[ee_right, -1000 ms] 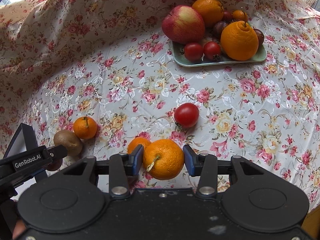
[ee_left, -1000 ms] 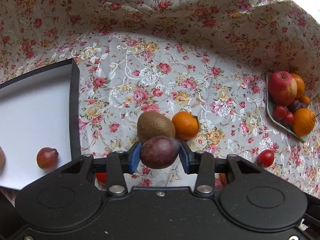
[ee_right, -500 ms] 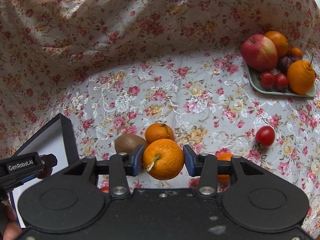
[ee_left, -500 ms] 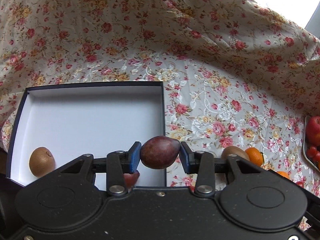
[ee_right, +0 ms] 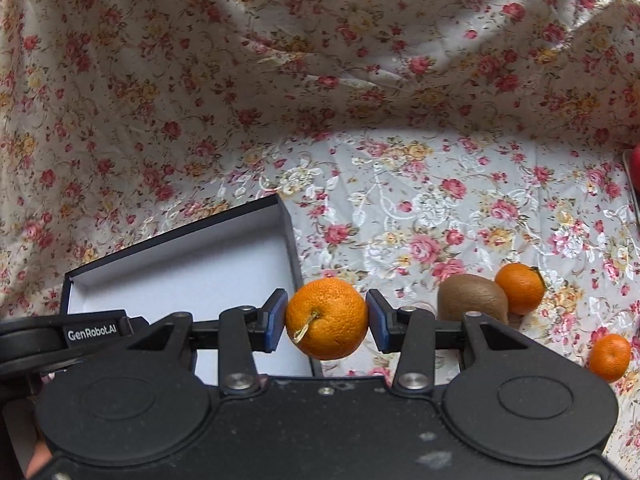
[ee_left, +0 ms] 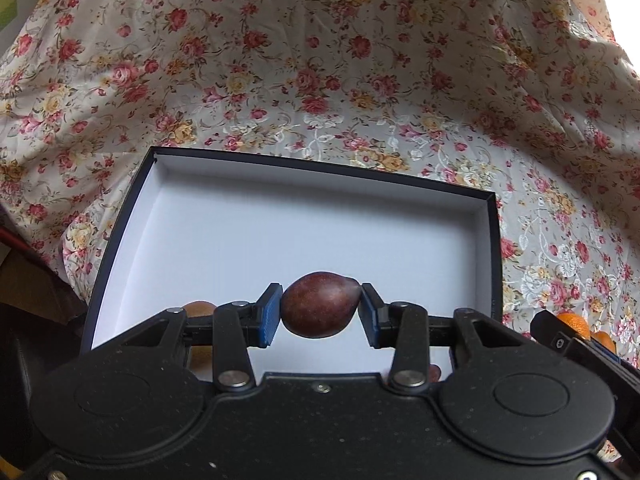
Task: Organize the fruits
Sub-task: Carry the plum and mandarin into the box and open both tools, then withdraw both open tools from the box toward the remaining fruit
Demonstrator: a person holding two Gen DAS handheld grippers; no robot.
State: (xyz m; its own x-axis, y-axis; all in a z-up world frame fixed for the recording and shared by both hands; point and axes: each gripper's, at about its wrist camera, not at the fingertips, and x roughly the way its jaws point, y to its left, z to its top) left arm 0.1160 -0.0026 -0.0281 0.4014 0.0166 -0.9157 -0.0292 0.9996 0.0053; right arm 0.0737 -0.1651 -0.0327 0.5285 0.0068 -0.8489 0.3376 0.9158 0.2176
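My left gripper [ee_left: 319, 307] is shut on a dark purple plum [ee_left: 319, 304], held above the near part of a black-rimmed box with a white floor [ee_left: 304, 224]. A kiwi [ee_left: 199, 309] lies in the box, mostly hidden behind the left finger. My right gripper [ee_right: 326, 320] is shut on an orange mandarin with a stem [ee_right: 326, 319], hovering just right of the same box [ee_right: 188, 268] near its right wall. The left gripper's body [ee_right: 60, 336] shows at the left edge of the right wrist view.
On the flowered cloth right of the box lie a kiwi [ee_right: 472, 300] and two small mandarins [ee_right: 519, 289] [ee_right: 609, 357]. A red apple [ee_right: 635, 168] on a tray peeks in at the far right edge. The cloth rises behind as a draped backdrop.
Both grippers have swung left with their fruit. The plum now hangs over the box interior, and the mandarin has come to the box's right wall; the fruit tray has slid out of view.
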